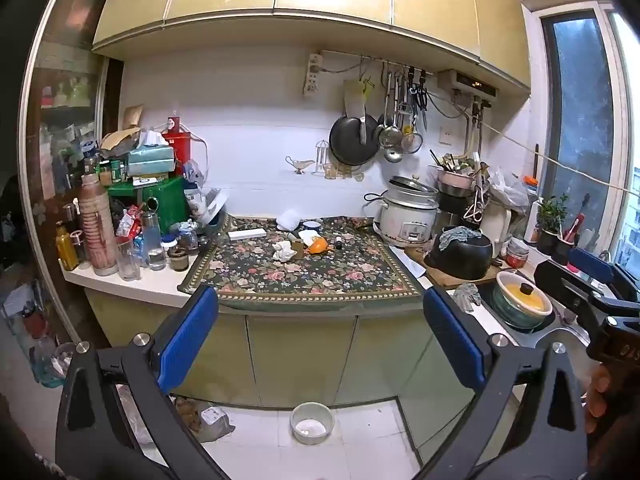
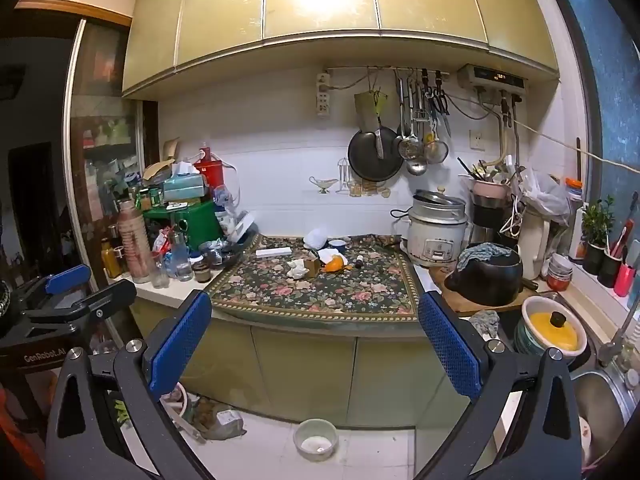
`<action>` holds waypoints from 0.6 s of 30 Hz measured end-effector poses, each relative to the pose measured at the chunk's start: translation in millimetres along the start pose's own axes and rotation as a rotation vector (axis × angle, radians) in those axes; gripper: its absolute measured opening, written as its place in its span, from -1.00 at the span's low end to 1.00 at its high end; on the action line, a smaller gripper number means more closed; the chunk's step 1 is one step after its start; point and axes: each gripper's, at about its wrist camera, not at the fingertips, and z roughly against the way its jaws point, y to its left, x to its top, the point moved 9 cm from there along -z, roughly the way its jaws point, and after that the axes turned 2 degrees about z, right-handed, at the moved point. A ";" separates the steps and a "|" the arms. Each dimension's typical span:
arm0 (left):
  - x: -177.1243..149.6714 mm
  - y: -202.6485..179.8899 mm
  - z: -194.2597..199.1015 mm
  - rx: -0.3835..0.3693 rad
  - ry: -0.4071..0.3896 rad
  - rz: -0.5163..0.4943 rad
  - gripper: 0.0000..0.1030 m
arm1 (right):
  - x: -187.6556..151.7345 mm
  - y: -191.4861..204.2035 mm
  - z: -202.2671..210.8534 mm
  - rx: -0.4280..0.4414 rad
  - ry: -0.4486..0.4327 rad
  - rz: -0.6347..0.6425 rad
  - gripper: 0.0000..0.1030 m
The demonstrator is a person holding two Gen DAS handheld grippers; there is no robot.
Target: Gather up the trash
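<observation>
Trash lies on a floral cloth [image 1: 304, 276] on the counter: a crumpled white tissue [image 1: 285, 251], an orange peel [image 1: 318, 245], a small brown box [image 1: 297, 246] and a white wad [image 1: 289, 219]. The same tissue [image 2: 297, 269] and peel [image 2: 335, 264] show in the right wrist view. My left gripper [image 1: 320, 320] is open and empty, held back from the counter's front edge. My right gripper [image 2: 316, 324] is open and empty, also short of the counter. The right gripper also shows at the right edge of the left wrist view [image 1: 592, 280].
Bottles and jars [image 1: 120, 236] crowd the counter's left end. A rice cooker [image 1: 408, 212], a black pot [image 1: 460, 252] and a lidded pot [image 1: 520, 300] stand at the right by the sink [image 2: 600, 400]. A white bowl [image 1: 312, 424] sits on the floor.
</observation>
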 end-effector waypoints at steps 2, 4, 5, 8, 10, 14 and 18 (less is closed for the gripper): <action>1.0 1.9 0.2 0.004 -0.002 0.011 1.00 | -0.9 0.3 0.0 -0.003 0.002 0.006 0.99; 2.5 4.0 0.5 0.009 -0.003 0.016 1.00 | -2.3 0.2 0.0 -0.003 0.007 -0.003 0.99; -6.6 6.2 4.0 -0.011 0.004 -0.002 1.00 | -3.1 0.3 0.1 -0.002 0.011 -0.009 0.99; -9.2 5.0 2.3 -0.006 0.009 0.000 1.00 | -4.9 0.9 1.5 0.001 0.019 -0.023 0.99; -13.2 6.3 0.9 -0.012 0.015 0.004 1.00 | -3.8 2.8 4.3 0.002 0.023 -0.029 0.99; -14.3 6.1 0.0 -0.023 0.030 0.010 1.00 | -8.4 -1.4 2.2 -0.007 0.040 -0.033 0.99; -14.7 3.3 -1.2 -0.019 0.036 -0.001 1.00 | -8.4 -2.9 0.9 -0.005 0.050 -0.045 0.99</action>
